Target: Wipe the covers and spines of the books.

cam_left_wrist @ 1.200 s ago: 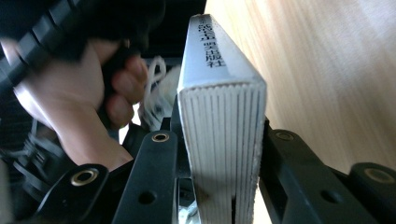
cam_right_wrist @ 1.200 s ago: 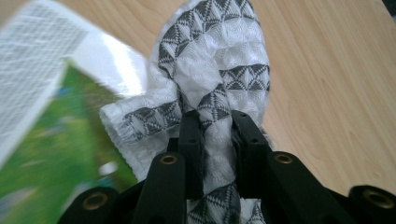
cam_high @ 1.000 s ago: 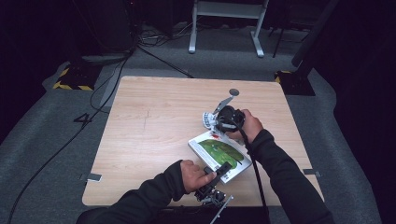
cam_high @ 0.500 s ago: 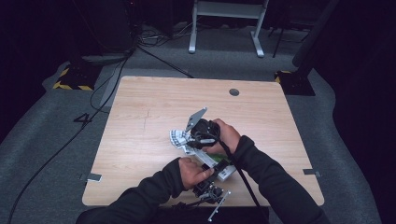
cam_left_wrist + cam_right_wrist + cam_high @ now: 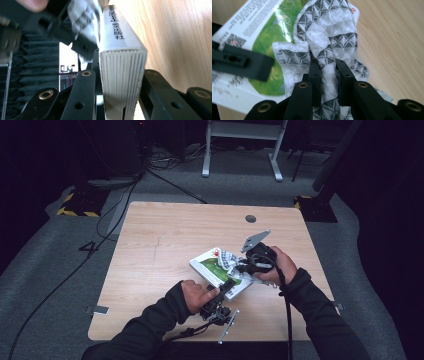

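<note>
A book [image 5: 212, 265] with a green and white cover lies on the wooden table [image 5: 165, 235], right of the middle. My left gripper [image 5: 225, 287] is shut on its near corner; in the left gripper view the jaws of the left gripper [image 5: 121, 75] clamp the book's [image 5: 122, 82] page edge beside the spine. My right gripper [image 5: 241, 266] is shut on a white cloth [image 5: 227, 257] with black triangles that rests on the book's far right part. In the right gripper view the cloth [image 5: 327, 37] is bunched between the jaws of the right gripper [image 5: 329, 67], over the book's cover [image 5: 269, 32].
A round cable hole [image 5: 250, 218] sits near the table's far edge. Bare wood lies to the left and far side of the book. Beyond the table stand a white metal frame [image 5: 240, 132] and floor cables [image 5: 170, 185].
The right gripper swept the cloth leftward across the book and has come back to the right side. The left hand has stayed on the book's near corner, shifting only a little.
</note>
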The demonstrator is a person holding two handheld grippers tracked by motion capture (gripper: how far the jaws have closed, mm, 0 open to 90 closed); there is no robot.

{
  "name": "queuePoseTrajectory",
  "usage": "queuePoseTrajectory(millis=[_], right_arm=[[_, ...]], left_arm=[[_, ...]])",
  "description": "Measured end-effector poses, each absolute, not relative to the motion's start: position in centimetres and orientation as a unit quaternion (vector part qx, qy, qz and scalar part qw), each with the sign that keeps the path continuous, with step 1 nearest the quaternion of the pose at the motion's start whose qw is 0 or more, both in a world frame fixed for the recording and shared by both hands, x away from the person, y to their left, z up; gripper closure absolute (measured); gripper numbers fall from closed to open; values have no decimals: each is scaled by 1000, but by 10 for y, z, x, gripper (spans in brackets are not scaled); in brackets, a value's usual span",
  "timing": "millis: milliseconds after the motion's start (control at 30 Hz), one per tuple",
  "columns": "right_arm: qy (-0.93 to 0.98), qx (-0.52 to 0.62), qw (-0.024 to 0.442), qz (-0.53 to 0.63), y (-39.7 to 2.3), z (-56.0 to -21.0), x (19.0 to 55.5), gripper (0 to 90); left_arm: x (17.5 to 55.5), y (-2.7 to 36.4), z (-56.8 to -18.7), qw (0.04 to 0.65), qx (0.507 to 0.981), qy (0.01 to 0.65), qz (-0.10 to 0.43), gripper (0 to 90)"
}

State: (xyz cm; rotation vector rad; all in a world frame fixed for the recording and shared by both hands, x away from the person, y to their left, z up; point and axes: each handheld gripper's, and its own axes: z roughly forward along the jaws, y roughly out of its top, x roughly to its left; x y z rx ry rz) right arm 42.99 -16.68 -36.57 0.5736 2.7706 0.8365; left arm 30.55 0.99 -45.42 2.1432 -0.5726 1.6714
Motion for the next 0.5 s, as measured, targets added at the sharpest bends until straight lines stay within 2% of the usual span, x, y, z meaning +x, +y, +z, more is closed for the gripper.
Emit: queuePoseTrajectory(millis=[233,367,467,500], right_arm=[[918,199,114,323,-189,-356,411,776],[909,180,152,343,-186,-347,393,778],[900,181,169,360,-189,-345,387,779],[894,188,183,363,-192,-345,387,780]], left_arm=[[318,19,-444,208,775,-154,577,751],[323,23,-438,219,781,-134,569,750],[327,29,-431,260,787,-97,551,751],[327,32,-427,256,789,-94,550,751]])
